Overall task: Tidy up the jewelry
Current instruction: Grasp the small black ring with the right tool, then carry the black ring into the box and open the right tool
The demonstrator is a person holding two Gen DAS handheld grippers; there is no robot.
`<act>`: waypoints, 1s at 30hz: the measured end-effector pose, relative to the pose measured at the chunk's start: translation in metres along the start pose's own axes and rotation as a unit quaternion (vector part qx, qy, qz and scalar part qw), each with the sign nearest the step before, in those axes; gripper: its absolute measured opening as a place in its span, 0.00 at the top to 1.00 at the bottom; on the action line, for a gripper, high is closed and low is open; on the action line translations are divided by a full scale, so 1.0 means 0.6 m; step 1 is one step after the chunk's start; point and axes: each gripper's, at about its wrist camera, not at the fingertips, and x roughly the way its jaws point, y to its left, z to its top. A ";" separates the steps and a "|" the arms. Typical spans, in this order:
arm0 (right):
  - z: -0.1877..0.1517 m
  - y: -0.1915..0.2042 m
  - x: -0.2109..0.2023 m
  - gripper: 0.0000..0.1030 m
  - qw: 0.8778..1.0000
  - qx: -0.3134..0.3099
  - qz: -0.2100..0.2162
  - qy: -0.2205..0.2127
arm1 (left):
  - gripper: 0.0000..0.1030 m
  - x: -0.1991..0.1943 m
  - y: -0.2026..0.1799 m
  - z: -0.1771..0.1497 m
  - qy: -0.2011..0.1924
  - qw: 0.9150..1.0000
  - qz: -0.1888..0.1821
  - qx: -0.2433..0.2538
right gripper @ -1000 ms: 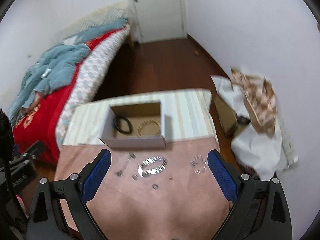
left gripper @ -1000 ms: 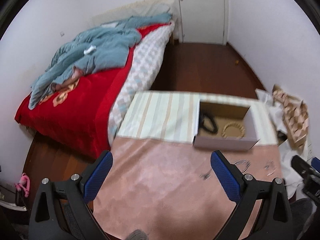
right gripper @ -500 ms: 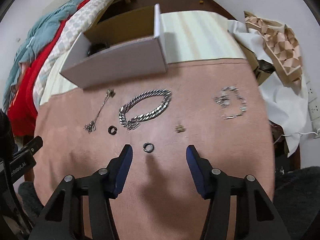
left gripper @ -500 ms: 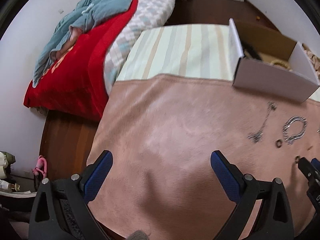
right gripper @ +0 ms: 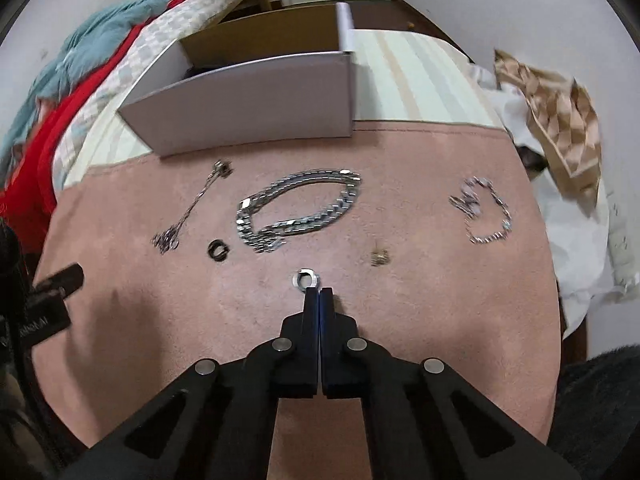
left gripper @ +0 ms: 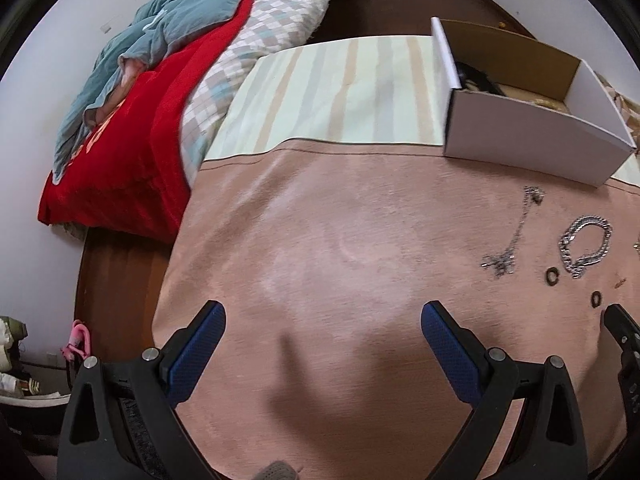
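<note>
Jewelry lies on a pink cloth [right gripper: 420, 312]. My right gripper [right gripper: 319, 290] is shut, its tips pinching the near edge of a small silver ring [right gripper: 305, 279] that rests on the cloth. Beyond it lie a thick silver chain bracelet [right gripper: 298, 208], a dark ring [right gripper: 218, 249], a thin chain with a pendant [right gripper: 192, 206], a small gold piece [right gripper: 379, 257] and a thin silver bracelet [right gripper: 482, 210]. A white cardboard box [right gripper: 256, 96] stands behind them. My left gripper [left gripper: 320, 346] is open and empty over bare cloth, left of the jewelry [left gripper: 586, 246].
The box [left gripper: 532, 136] holds a black item [left gripper: 478, 80] and a beaded piece. A striped cloth [left gripper: 340, 92] covers the table's far part. A bed [left gripper: 140, 100] with red and teal covers stands left. White paper and a checkered bag [right gripper: 560, 120] lie right.
My right gripper has dropped to the cloth and closed on the small silver ring. My left gripper has moved a little closer to the cloth and stayed open.
</note>
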 end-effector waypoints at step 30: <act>0.007 -0.017 -0.027 0.88 1.000 -0.015 -0.001 -0.019 | 0.03 -0.003 -0.073 0.020 -0.002 0.998 -0.054 0.028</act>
